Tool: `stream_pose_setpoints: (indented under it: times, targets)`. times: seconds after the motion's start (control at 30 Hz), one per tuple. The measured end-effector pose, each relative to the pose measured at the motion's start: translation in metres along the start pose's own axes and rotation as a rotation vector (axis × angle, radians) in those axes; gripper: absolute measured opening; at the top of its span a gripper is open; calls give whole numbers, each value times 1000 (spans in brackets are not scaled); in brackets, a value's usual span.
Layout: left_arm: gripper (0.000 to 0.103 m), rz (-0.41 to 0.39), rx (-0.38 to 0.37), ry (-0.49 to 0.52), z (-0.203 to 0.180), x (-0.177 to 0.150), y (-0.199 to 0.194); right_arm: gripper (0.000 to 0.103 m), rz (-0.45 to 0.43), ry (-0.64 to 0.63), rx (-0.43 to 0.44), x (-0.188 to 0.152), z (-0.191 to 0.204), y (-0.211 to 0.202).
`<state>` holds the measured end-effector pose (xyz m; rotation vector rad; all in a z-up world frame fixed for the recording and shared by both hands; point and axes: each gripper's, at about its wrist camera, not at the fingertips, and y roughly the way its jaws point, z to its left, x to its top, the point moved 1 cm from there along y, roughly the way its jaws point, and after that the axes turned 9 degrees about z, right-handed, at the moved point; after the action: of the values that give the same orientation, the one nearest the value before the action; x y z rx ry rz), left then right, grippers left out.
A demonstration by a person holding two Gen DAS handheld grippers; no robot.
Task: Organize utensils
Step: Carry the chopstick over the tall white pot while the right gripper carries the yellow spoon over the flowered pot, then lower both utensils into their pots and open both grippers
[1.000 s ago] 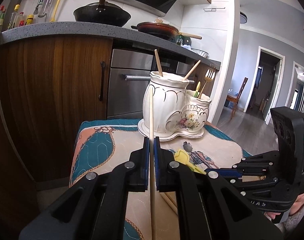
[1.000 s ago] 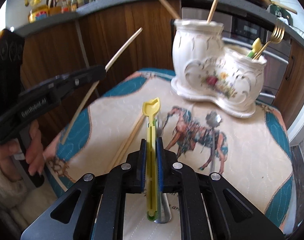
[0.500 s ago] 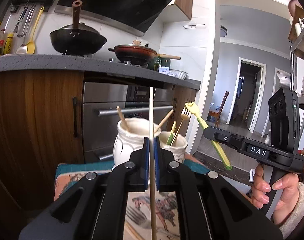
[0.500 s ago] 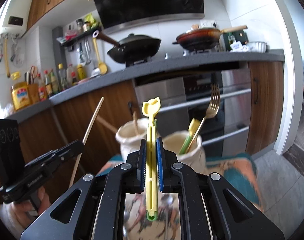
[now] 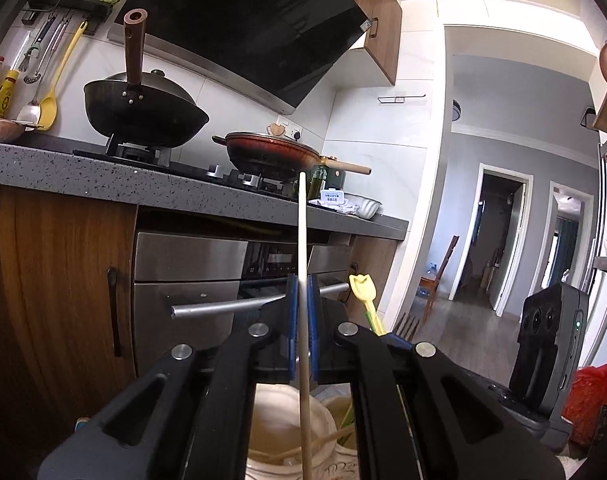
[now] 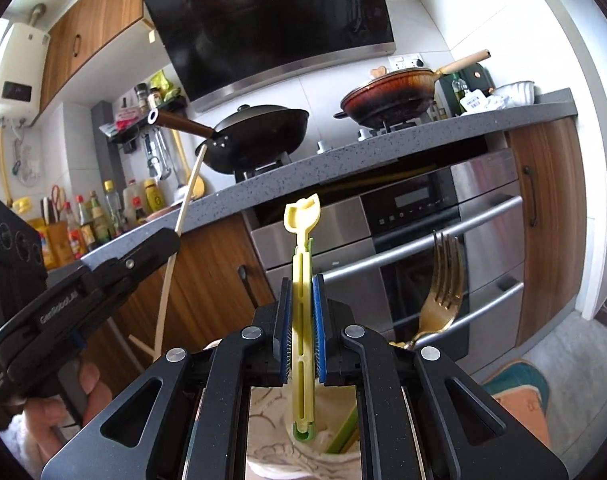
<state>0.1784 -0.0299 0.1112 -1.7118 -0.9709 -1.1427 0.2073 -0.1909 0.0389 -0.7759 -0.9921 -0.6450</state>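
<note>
Both tools are now hovering higher, over the holder (image 5: pixel 279 436): left tool (image 5: pixel 301 328) pinching a chopstick (image 5: pixel 302 232), right tool (image 6: pixel 302 330) pinching a yellow utensil (image 6: pixel 301 264); insertion probably next.

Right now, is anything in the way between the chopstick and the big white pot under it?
Nothing visible blocks it. The chopstick, clamped in the left tongs, stands upright over the pot's open mouth. Another chopstick already leans inside, leaving room.

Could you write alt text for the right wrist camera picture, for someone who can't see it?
A black claw grips a yellow utensil upright over a cream holder with a gold fork in it. At left, another claw holds a chopstick; behind is a stove.
</note>
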Motion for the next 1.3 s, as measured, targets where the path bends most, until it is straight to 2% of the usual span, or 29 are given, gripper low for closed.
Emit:
stream_pose_setpoints:
  times: [0.3,0.63,0.7,0.73,0.77,0.8,1.03,1.3]
  targets:
    - [4,-7,89,150,-17,-13,29,11,1,1,22,-2,-5,10]
    - [5,-12,102,190,-15,-26,12,11,7,-2,9,-6,-5,12]
    - [12,-10,105,195,-15,-27,9,11,7,-3,11,-6,-5,12]
    - [17,-4,101,194,-15,-27,7,11,5,-3,13,-7,-5,13]
    - [27,-3,98,190,-14,-27,5,11,5,-4,14,-8,-5,14]
    - [30,-1,96,185,-13,-27,3,11,5,-3,14,-9,-5,15]
    - [35,67,100,135,-5,-31,-8,11,-7,-28,-21,-17,-8,27]
    - [36,40,72,86,2,-40,-24,11,-3,-105,-74,-28,-3,37]
